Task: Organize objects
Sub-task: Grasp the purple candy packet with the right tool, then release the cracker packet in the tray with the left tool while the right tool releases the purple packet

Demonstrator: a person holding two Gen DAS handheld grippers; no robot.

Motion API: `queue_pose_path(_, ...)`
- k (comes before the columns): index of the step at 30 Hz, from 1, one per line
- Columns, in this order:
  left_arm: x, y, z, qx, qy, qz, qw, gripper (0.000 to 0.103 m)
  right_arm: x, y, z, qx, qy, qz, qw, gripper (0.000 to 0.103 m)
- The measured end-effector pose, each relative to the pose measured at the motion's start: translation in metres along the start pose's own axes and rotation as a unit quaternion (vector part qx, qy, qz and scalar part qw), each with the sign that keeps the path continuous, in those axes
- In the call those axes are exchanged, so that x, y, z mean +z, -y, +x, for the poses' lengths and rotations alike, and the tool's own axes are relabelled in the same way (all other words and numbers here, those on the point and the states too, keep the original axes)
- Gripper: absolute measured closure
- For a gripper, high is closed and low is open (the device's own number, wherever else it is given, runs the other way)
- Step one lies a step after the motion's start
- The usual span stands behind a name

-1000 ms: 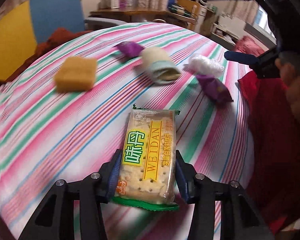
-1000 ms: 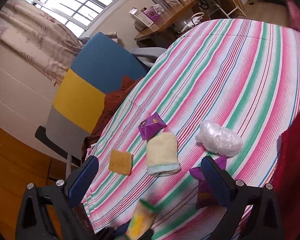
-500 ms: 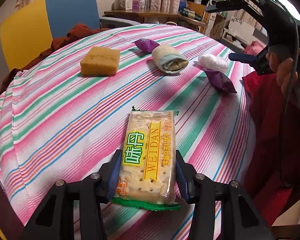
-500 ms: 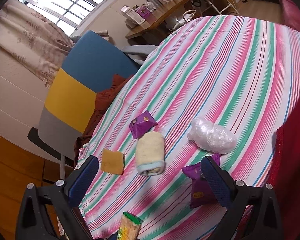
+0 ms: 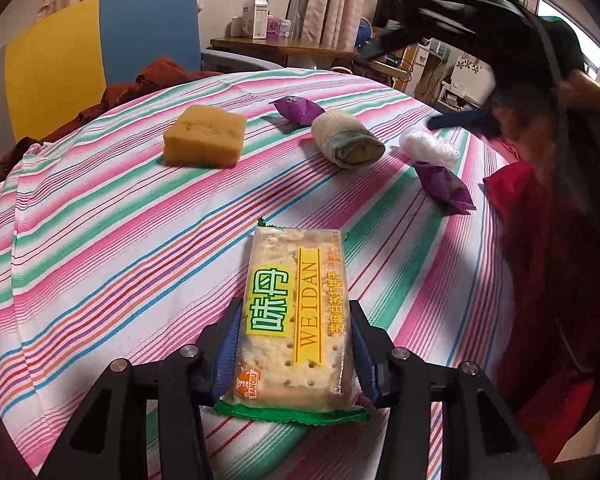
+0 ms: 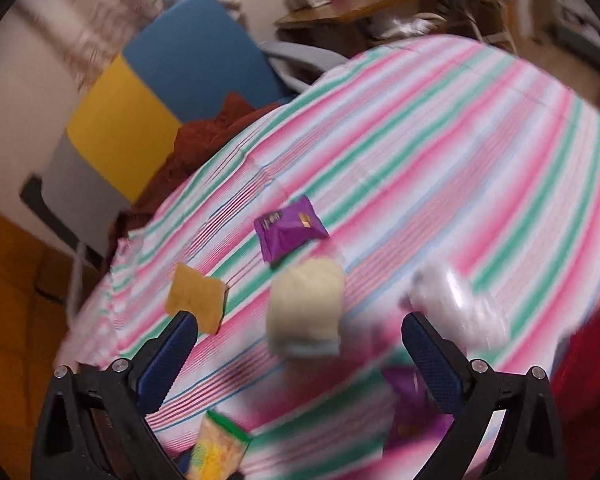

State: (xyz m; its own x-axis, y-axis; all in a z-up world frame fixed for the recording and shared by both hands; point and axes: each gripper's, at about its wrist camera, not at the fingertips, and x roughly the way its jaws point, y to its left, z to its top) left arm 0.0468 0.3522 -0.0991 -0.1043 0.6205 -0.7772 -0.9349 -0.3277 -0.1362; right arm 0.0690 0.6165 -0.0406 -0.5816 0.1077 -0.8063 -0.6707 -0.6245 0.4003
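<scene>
Striped tablecloth [image 5: 100,248], left gripper [image 5: 294,354] clamping cracker pack [image 5: 296,320], right gripper [image 6: 300,354] spread wide.

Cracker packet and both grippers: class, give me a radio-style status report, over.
Left gripper shut on cracker packet, above striped tablecloth. Right gripper open, empty, over rolled towel. Nothing in the way.

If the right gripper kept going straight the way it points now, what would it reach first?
Most likely the rolled cream towel, which sits between the open right gripper fingers' line. The frame is motion-blurred, so depth is uncertain.
</scene>
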Motion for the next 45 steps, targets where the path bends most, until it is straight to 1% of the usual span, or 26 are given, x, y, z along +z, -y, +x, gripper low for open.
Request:
queue_pose_path(6, -0.002, 0.001, 0.001, 0.004, 0.007, -0.002, 1.0, 0.053, 0.041, -0.021, 0.045, -0.044, -0.022, -0.056, 0.997, 0.002)
queue_pose_path(8, -0.002, 0.001, 0.001, 0.003, 0.009, -0.003, 1.0, 0.053, 0.051, -0.026, 0.065, -0.057, -0.032, -0.067, 0.996, 0.003)
queue_pose_path(11, -0.002, 0.0, 0.002, 0.003, 0.01, -0.003, 0.9999, 0.053, 0.056, -0.027, 0.086, -0.082, -0.036, -0.077, 0.993, 0.007)
queue_pose_path(14, -0.001, -0.002, 0.002, -0.001, 0.011, -0.007, 0.9999, 0.053, 0.054, -0.021, 0.107, -0.094, -0.05, -0.08, 0.991, 0.019)
queue_pose_path(15, -0.001, -0.003, 0.002, -0.003, 0.012, -0.009, 0.9999, 0.053, 0.052, -0.02, 0.11, -0.103, -0.053, -0.085, 0.99, 0.029)
queue_pose_path(16, -0.002, -0.004, 0.002, -0.003, 0.012, -0.009, 0.9999, 0.053, 0.05, -0.022, 0.109, -0.117, -0.046, -0.107, 0.986, 0.041)
queue_pose_path(17, -0.002, -0.004, 0.002, -0.003, 0.013, -0.01, 0.9999, 0.053, 0.05, -0.024, 0.107, -0.111, -0.044, -0.117, 0.986, 0.051)
queue_pose_path(19, -0.002, -0.004, 0.002, -0.001, 0.014, -0.012, 0.9998, 0.053, 0.05, -0.022, 0.102, -0.101, -0.041, -0.11, 0.988, 0.056)
queue_pose_path(23, -0.003, -0.004, 0.0, 0.0, 0.016, -0.019, 0.9997, 0.055, 0.046, -0.026, 0.096, -0.093, -0.039, -0.129, 0.986, 0.058)
queue_pose_path(27, -0.004, -0.003, -0.006, 0.001, 0.015, -0.025, 0.9996, 0.055, 0.043, -0.039, 0.084, -0.079, -0.02, -0.158, 0.984, 0.058)
queue_pose_path(29, -0.004, -0.004, -0.01, 0.0, 0.011, -0.032, 0.9994, 0.055, 0.04, -0.049, 0.078, -0.064, -0.012, -0.172, 0.983, 0.058)
queue_pose_path(31, -0.004, -0.007, -0.017, -0.002, 0.008, -0.049, 0.9988, 0.055, 0.041, -0.062, 0.079, -0.052, -0.008, -0.186, 0.981, 0.058)
queue_pose_path(34, -0.002, -0.01, -0.032, 0.01, 0.014, -0.061, 0.998, 0.055, 0.036, -0.076, 0.069, -0.029, -0.003, -0.204, 0.979, 0.058)
queue_pose_path(38, 0.002, -0.013, -0.061, 0.028, 0.041, -0.072, 0.9962, 0.055, 0.024, -0.094, 0.056, -0.002, -0.003, -0.22, 0.975, 0.058)
queue_pose_path(41, 0.004, -0.018, -0.082, 0.049, 0.058, -0.085, 0.9934, 0.055, 0.012, -0.109, 0.047, 0.011, -0.006, -0.237, 0.972, 0.058)
queue_pose_path(45, 0.002, -0.03, -0.108, 0.071, 0.08, -0.103, 0.9889, 0.055, -0.014, -0.137, 0.029, 0.04, -0.009, -0.255, 0.966, 0.058)
